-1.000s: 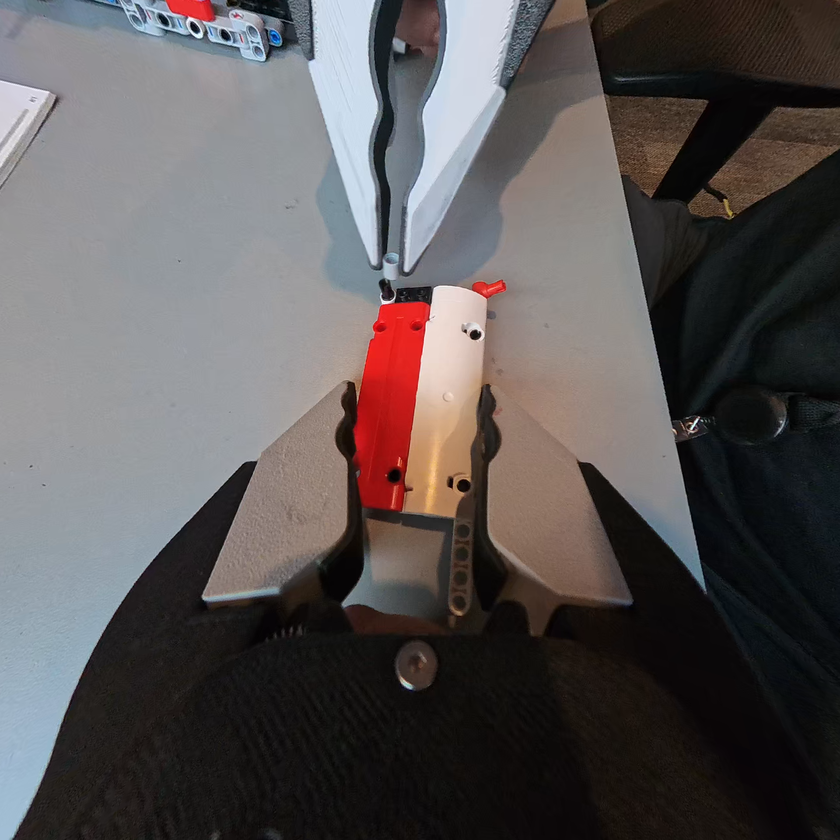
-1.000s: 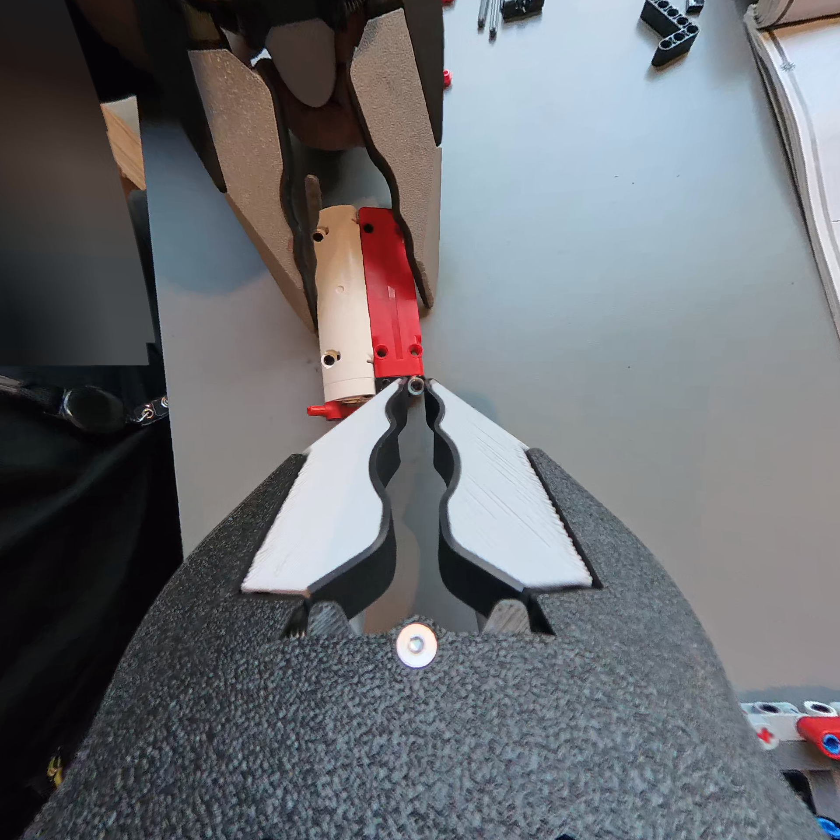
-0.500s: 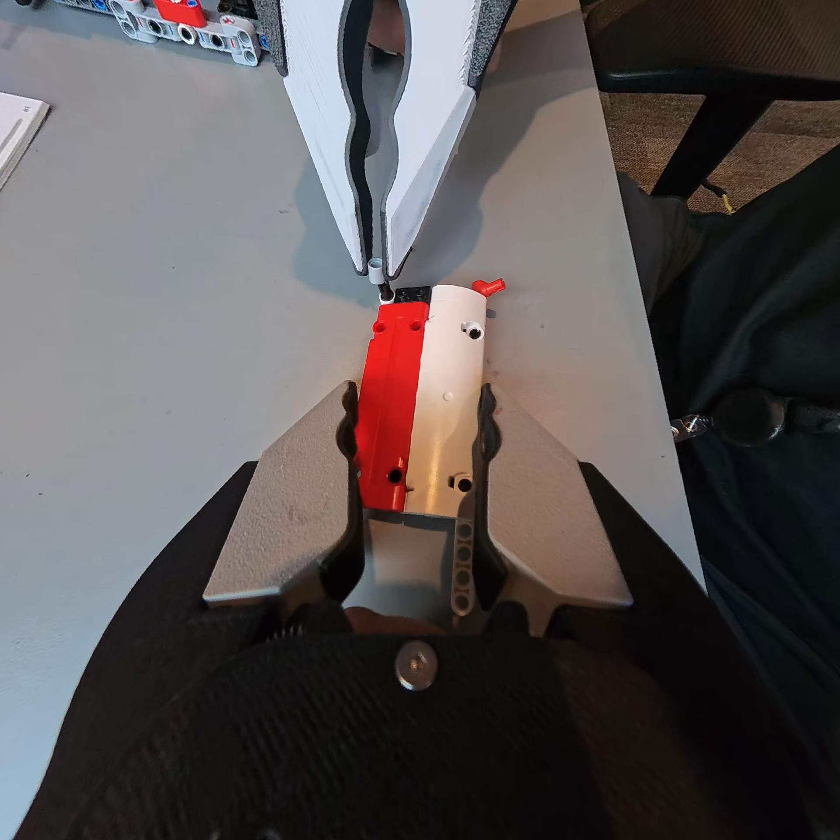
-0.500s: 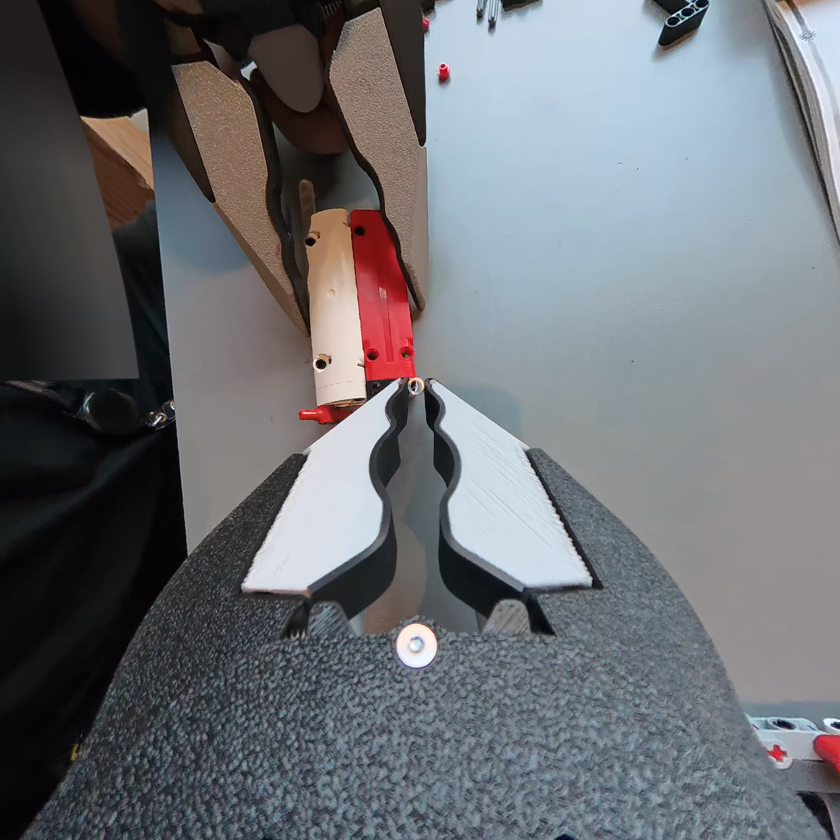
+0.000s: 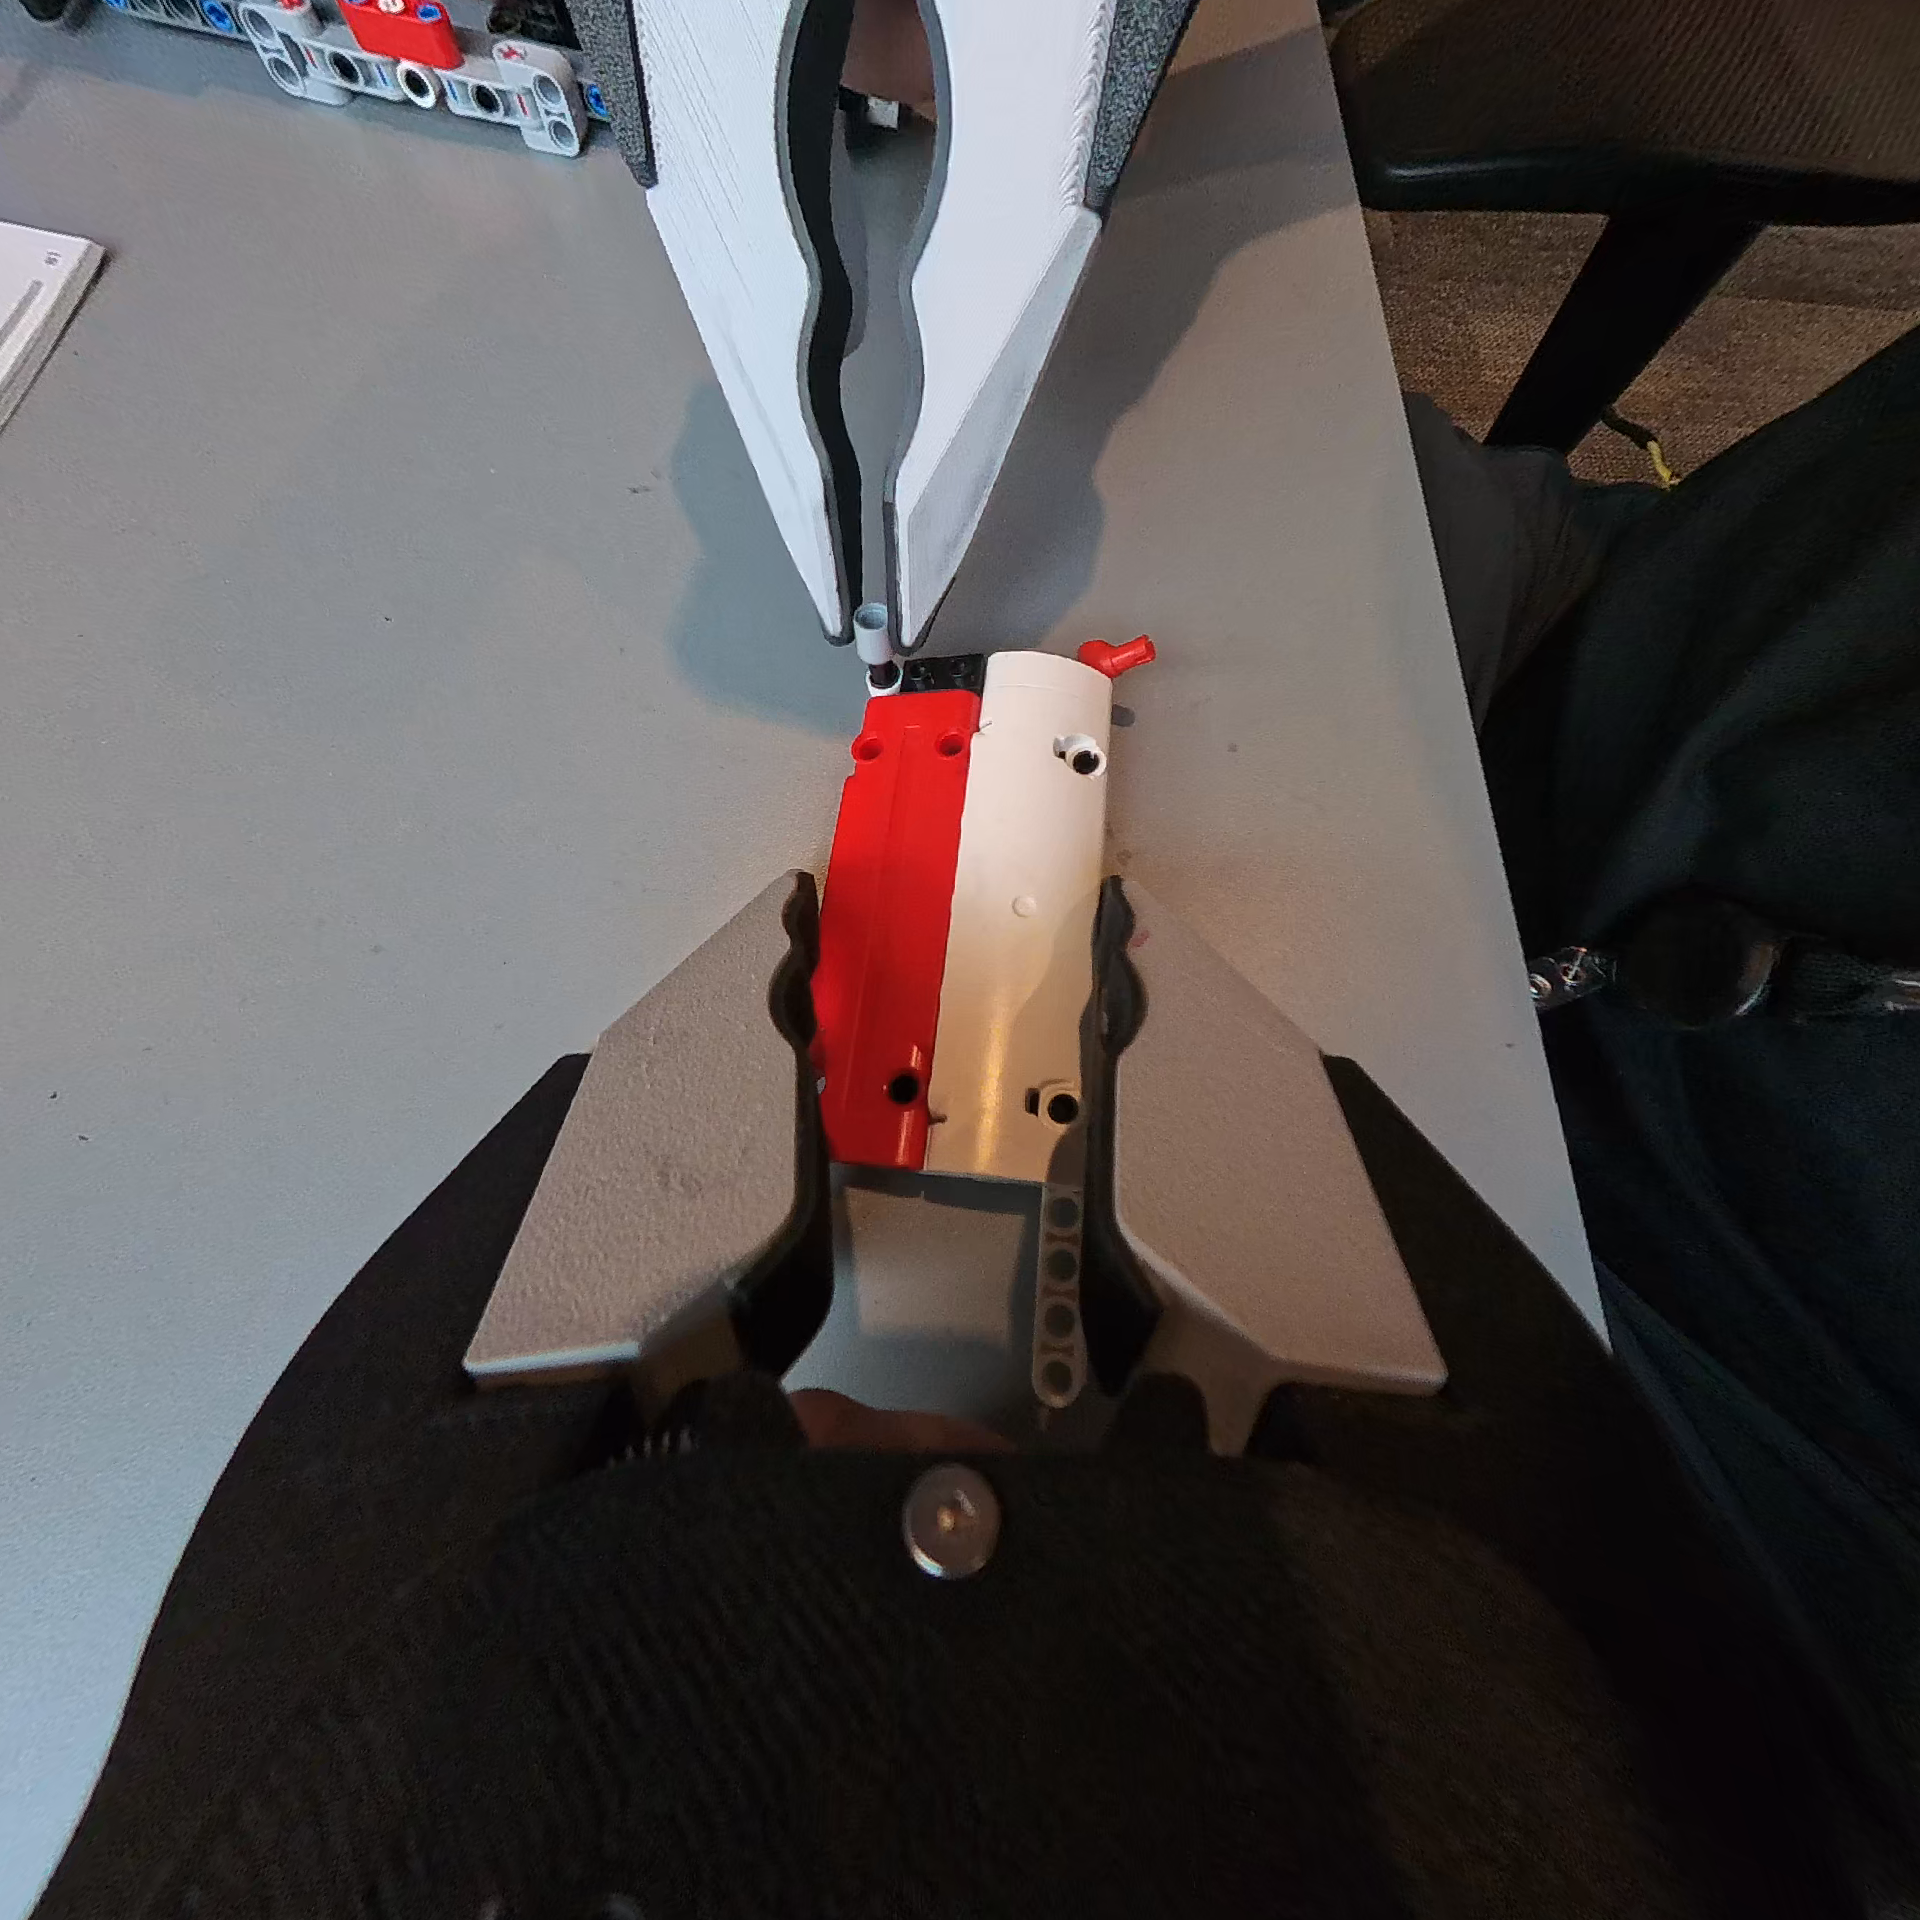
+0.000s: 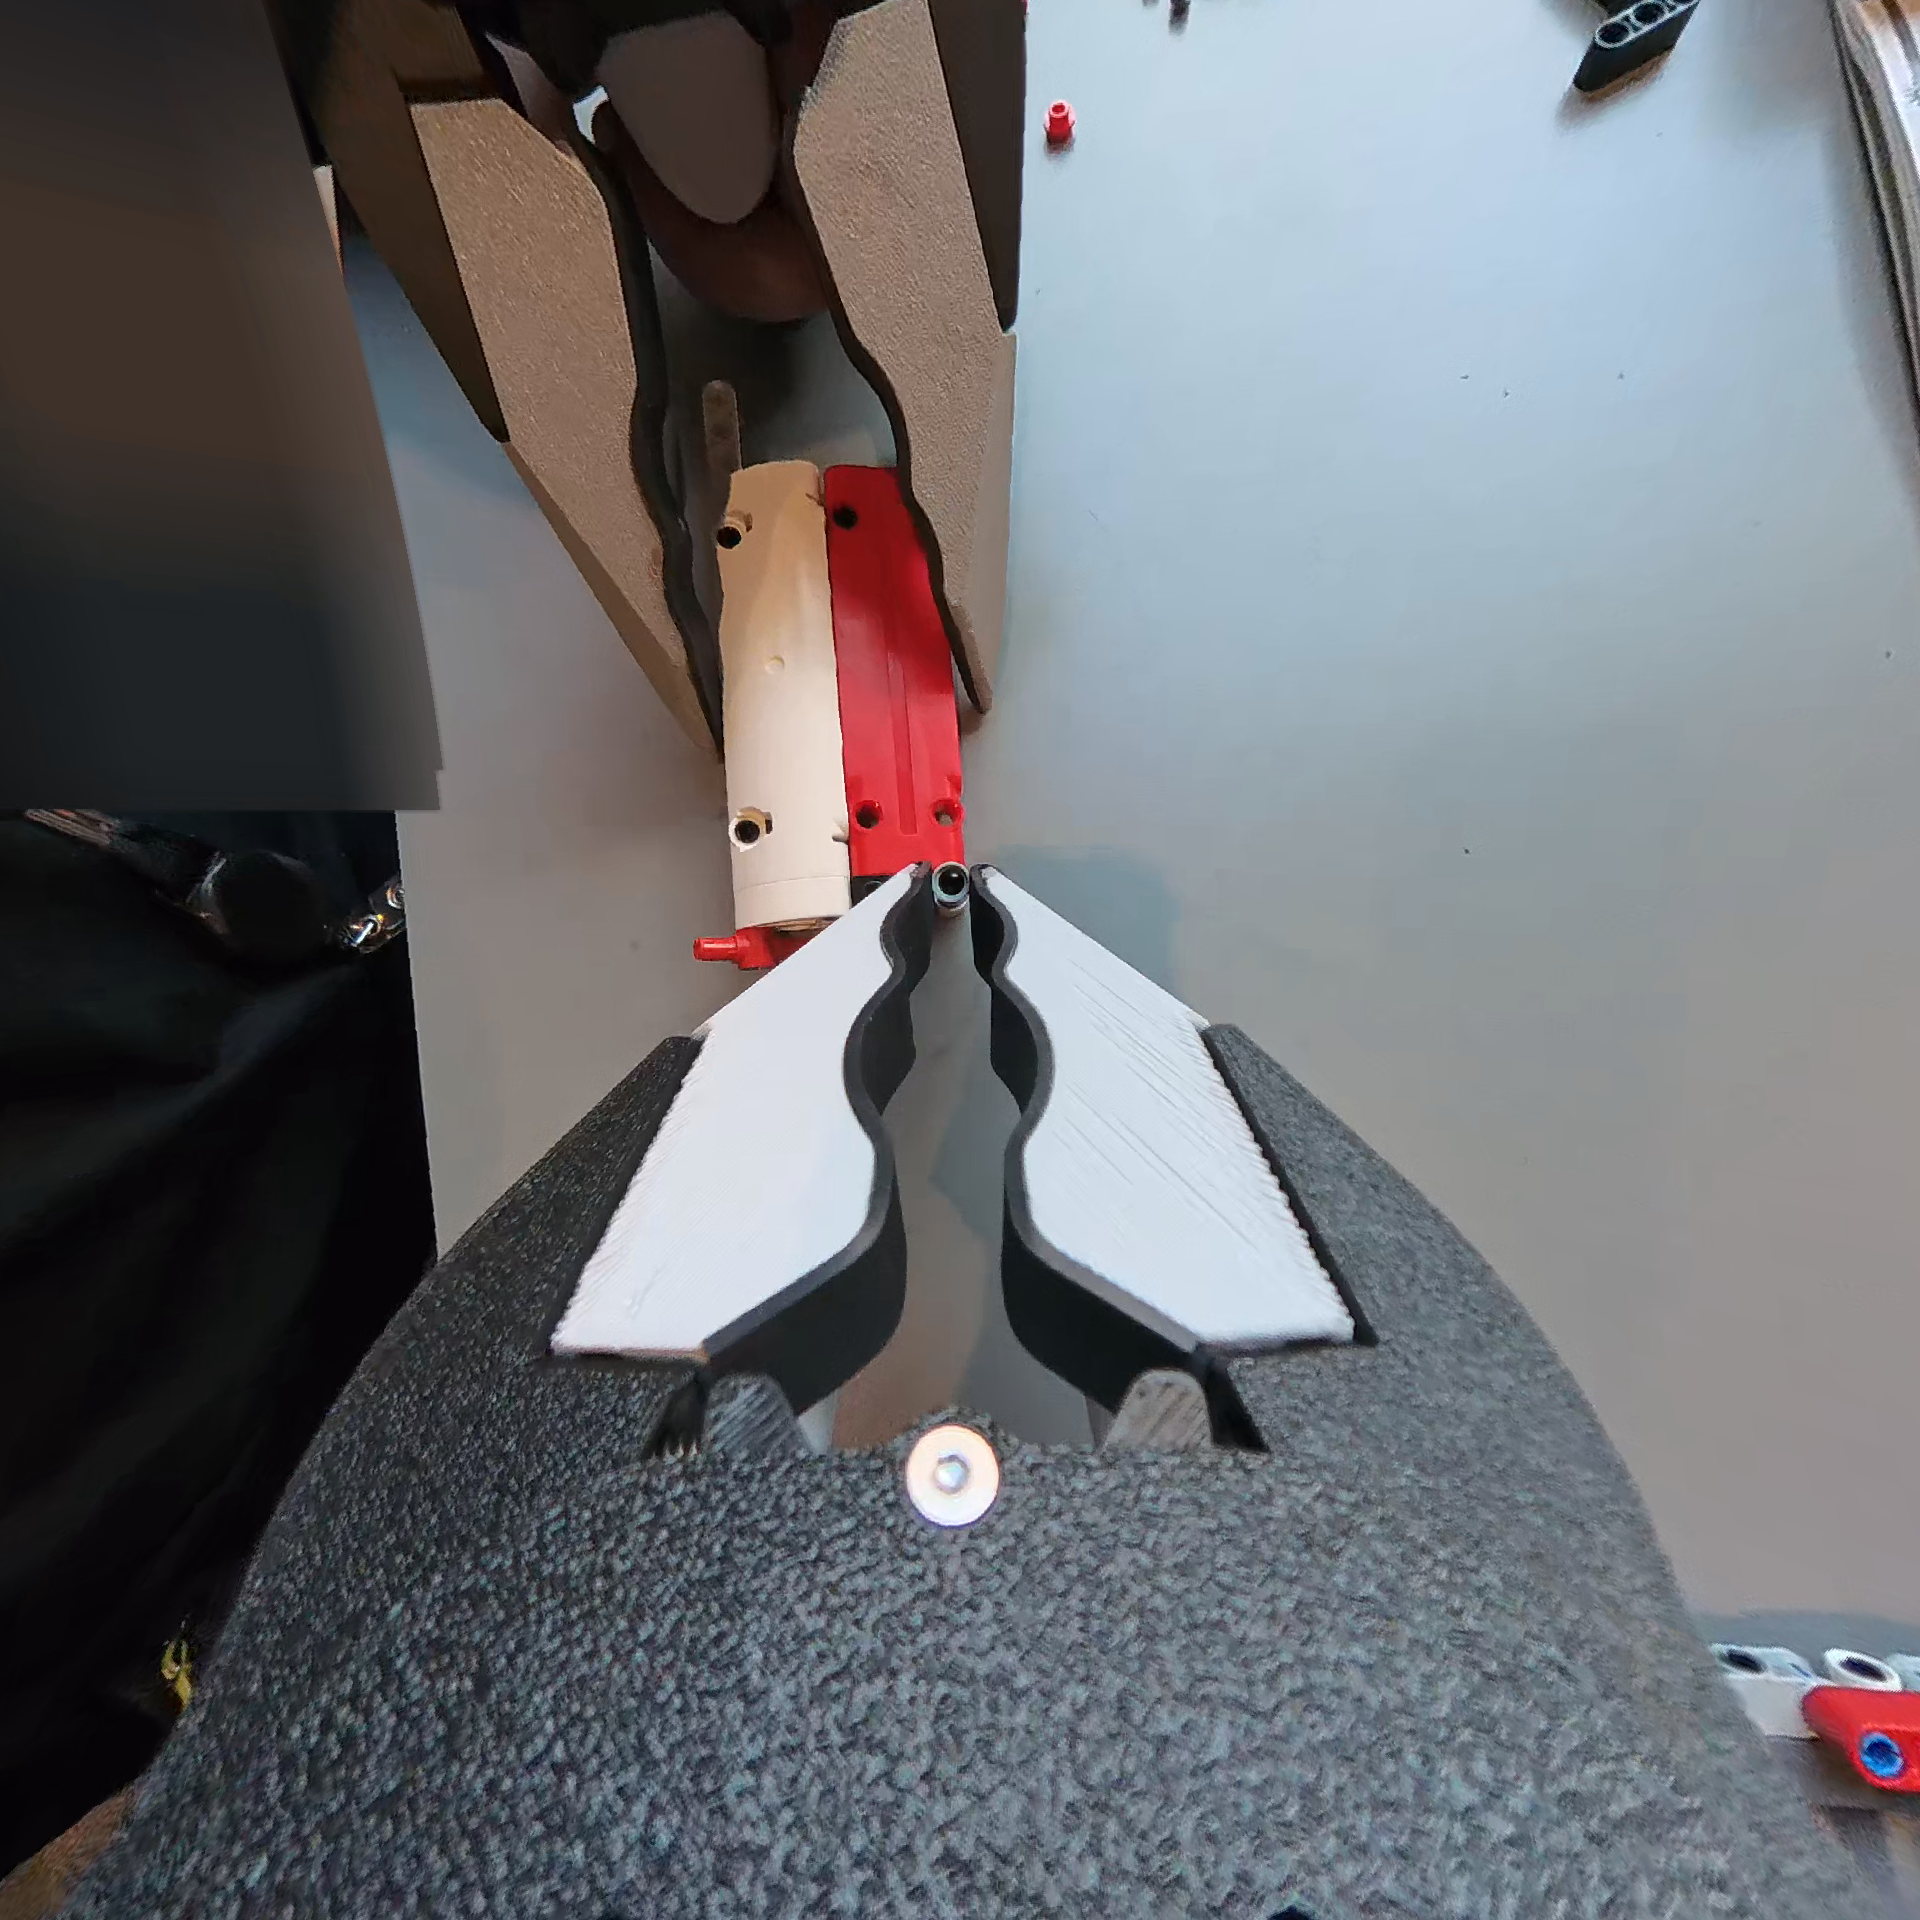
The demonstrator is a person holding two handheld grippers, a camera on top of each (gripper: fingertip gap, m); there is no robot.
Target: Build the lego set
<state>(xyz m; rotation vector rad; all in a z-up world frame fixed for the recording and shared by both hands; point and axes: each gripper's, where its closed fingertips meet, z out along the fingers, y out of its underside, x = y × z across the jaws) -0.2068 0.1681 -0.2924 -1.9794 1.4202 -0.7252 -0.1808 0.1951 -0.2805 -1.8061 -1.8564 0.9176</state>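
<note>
A red-and-white lego assembly point(image 5: 961, 914) lies on the grey table near its right edge. My left gripper point(image 5: 951, 894) is shut on its near half, with a grey holed beam point(image 5: 1062, 1288) between the fingers. My right gripper point(image 5: 871, 629) comes from the far side, shut on a small light grey tube piece point(image 5: 871, 627), which sits at a black pin at the assembly's far end. In the right wrist view the same assembly point(image 6: 836, 717) lies ahead, my right gripper point(image 6: 948, 888) holds the tube piece point(image 6: 948, 885) at its near end, and the left gripper point(image 6: 847, 717) clamps the far half.
A grey-and-red lego build point(image 5: 416, 62) stands at the far left, and shows at the bottom right of the right wrist view point(image 6: 1839, 1714). A booklet edge point(image 5: 42, 301) lies left. A small red piece point(image 6: 1058, 120) and a black beam point(image 6: 1636, 31) lie farther off. A person in dark clothes sits beside the table edge point(image 5: 1455, 831). One gripper's finger ends stand about 5 cm off the other's.
My right gripper with the tube piece shifted slightly sideways and back, staying at the assembly's end. The left gripper and assembly have held still.
</note>
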